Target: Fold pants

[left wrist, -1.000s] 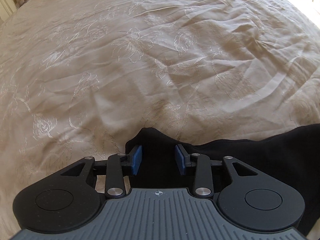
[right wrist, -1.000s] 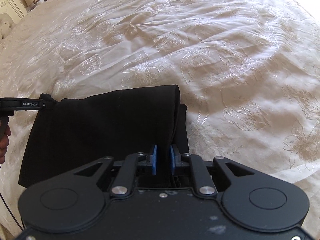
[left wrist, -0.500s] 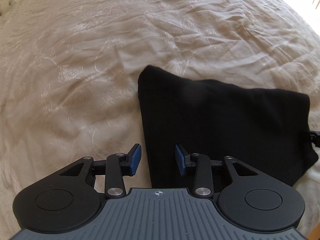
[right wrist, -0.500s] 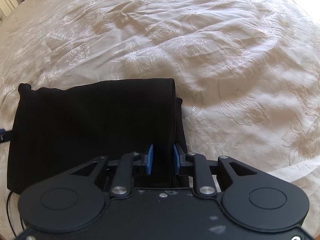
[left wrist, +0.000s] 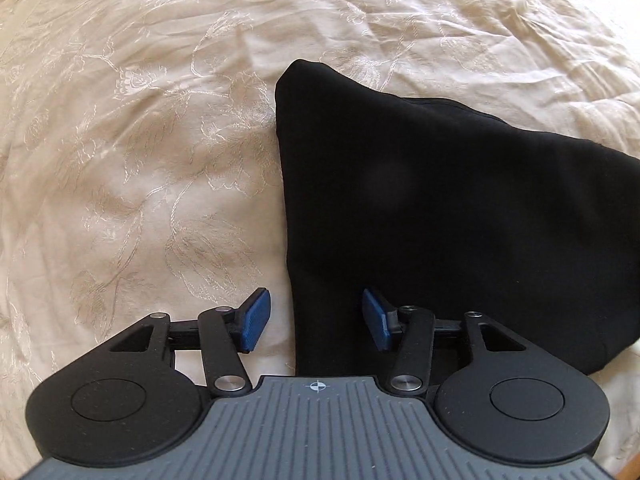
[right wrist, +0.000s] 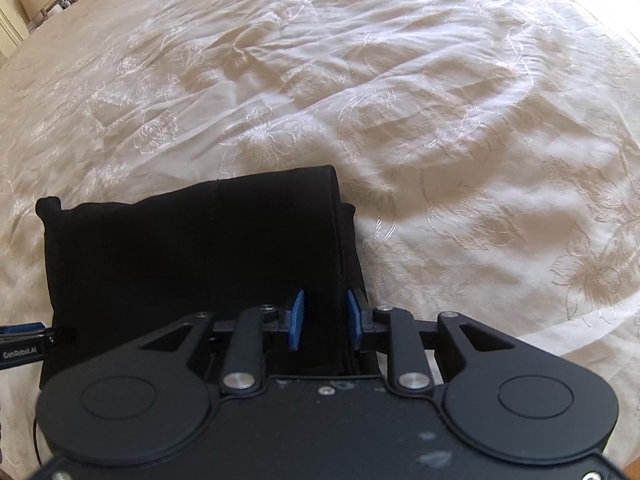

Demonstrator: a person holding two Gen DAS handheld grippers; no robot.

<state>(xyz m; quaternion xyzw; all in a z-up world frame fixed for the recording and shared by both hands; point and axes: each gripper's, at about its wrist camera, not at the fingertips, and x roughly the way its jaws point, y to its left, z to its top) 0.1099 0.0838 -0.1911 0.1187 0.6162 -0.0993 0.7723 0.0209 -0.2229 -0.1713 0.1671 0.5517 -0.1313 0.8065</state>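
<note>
The black pants (left wrist: 440, 216) lie folded into a compact stack on the cream bedspread (left wrist: 140, 140). My left gripper (left wrist: 316, 320) is open wide, its jaws straddling the stack's left edge near the front, and holds nothing. In the right wrist view the pants (right wrist: 192, 256) lie at lower left, with layered edges on their right side. My right gripper (right wrist: 325, 320) is open, its blue pads on either side of that right edge, not pinching it. The left gripper's tip (right wrist: 24, 340) shows at the stack's left side.
The embroidered, wrinkled bedspread (right wrist: 400, 120) stretches all around the pants. A lamp and nightstand (right wrist: 40, 0) stand far back at the left. The bed's edge and floor show at the lower right corner (right wrist: 628, 468).
My left gripper let go of the pants' far corner, pulled back and opened wider. My right gripper opened off the right edge. The pants settled flat on the bed.
</note>
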